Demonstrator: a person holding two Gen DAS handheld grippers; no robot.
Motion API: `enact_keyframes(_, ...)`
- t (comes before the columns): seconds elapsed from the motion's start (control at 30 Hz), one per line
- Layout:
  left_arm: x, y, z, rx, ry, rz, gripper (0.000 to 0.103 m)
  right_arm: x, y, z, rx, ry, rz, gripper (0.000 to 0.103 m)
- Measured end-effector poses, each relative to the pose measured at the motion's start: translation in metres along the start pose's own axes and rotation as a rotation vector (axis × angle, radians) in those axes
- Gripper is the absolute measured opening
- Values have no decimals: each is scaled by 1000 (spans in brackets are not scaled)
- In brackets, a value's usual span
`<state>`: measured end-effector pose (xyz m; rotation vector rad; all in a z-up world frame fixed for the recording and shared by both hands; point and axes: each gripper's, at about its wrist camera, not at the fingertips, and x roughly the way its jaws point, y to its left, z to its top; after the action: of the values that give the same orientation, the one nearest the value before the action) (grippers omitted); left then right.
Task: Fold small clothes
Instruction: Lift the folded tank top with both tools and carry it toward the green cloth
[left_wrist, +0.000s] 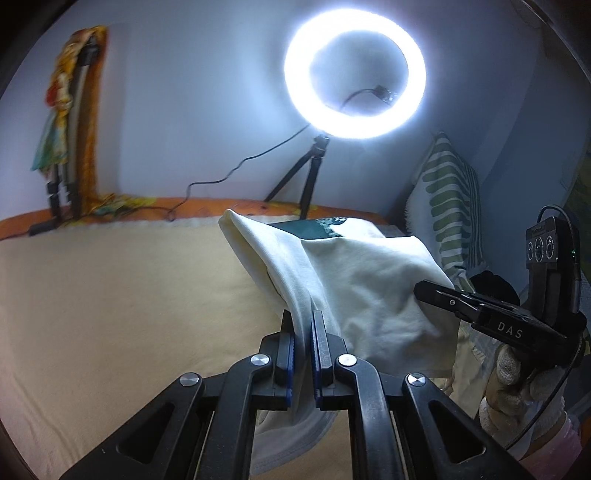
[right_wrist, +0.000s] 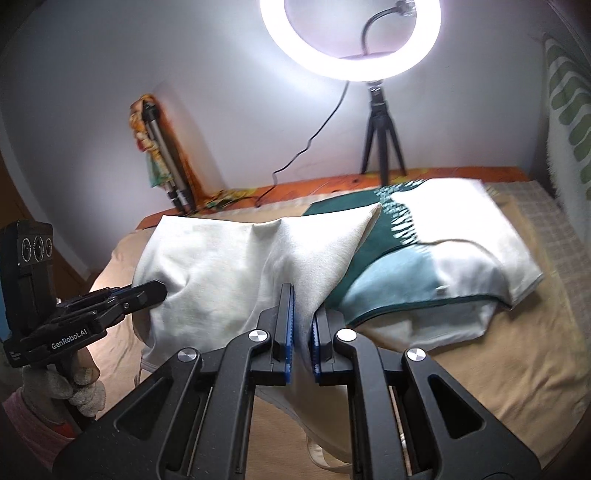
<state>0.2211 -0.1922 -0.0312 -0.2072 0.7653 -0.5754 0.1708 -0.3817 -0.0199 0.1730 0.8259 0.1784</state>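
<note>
We have the small cream-white cotton garment (right_wrist: 229, 266) lifted by its near edge, each pair of tongs clamped on a fold of that cloth. The left gripper (left_wrist: 303, 325) has its blue pads pressed together on a bunched strip of the fabric, and the right gripper (right_wrist: 303, 314) pinches the same edge further along, so the cloth spans the gap between the two and drapes away from them towards the wall.

Beyond the right tongs the garment's far part, with a dark green and pale blue printed panel (right_wrist: 373, 258), lies flat on the tan bedspread (right_wrist: 517, 369). Its long axis seems to run across us, roughly from one pair of tongs to the other and on past the right pair, while the raised flap points forward, away from our hands.

We judge this to be the fold itself: the near half is up and ready to go over the far half. The next move calls for carrying both grips forward evenly, keeping the edge taut between them, and laying it down square on the printed part before we let go. An uneven carry would skew the crease.
</note>
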Motion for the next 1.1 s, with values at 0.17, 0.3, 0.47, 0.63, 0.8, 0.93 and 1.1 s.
enact_keyframes(0.17, 36, -29, 18, 38, -13, -17, 4, -2, -41, 22, -2, -18, -65, 9)
enact_keyframes(0.3, 64, -45, 27, 51, -9, -32, 4, 0, -74, 40, 10, -31, -112, 9)
enact_keyframes(0.47, 94, -62, 39, 65, -18, -38, 4, 8, -103, 60, 3, -43, -169, 9)
enact_keyframes(0.63, 118, -71, 45, 91, -27, -16, 4, 27, -123, 76, -8, -47, -220, 9)
enact_keyframes(0.8, 139, -74, 49, 121, -37, 23, 4, 52, -136, 86, -27, -40, -257, 9)
enact_keyframes(0.93, 155, -72, 49, 121, -27, 46, 4, 69, -146, 91, -47, -27, -291, 9)
enact_keyframes(1.1, 167, -74, 46, 141, -17, 77, 4, 82, -157, 94, -31, -15, -310, 9)
